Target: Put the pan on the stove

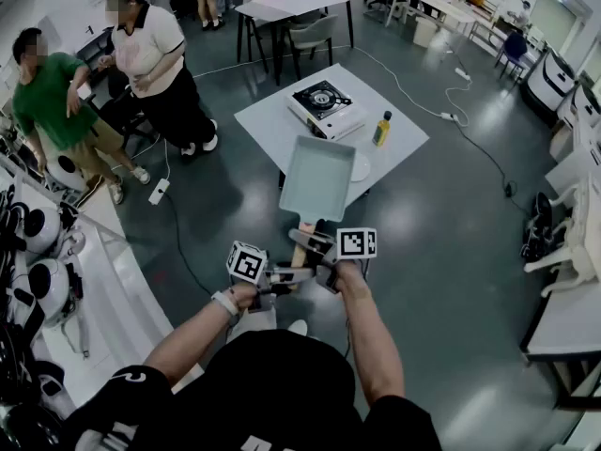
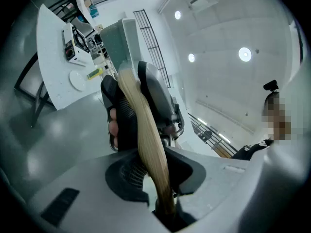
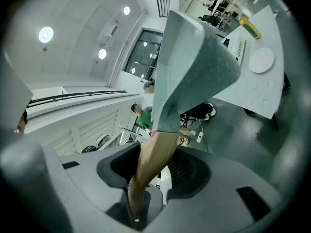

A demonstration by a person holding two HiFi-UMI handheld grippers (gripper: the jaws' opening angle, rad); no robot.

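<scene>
A big room with a shiny grey floor, and in the middle stands a white counter (image 1: 272, 125). On it sit a small stove (image 1: 325, 106), a yellow bottle (image 1: 382, 129) and a white plate (image 1: 362, 167). Two people (image 1: 141, 59) stand off to the left, well away from it.

The pan (image 1: 317, 178) is up in the air, in front of the person and over the near edge of the counter. It is not on the stove yet. Both tongs are clamped on its handle (image 1: 305, 241). The left tongs (image 2: 160, 188) grip near the end and the right tongs (image 3: 146, 178) grip closer to the pan.

To do this well, I think the pan should go forward flat and high enough to pass over the stove's edge. Then it should come down softly, right over the round ring. The far end looks like the heavy part, so a tight grip matters — it could tip.

The pan is a long box shape, pale grey-green, with low walls and nothing inside. Its handle is light brown wood.
</scene>
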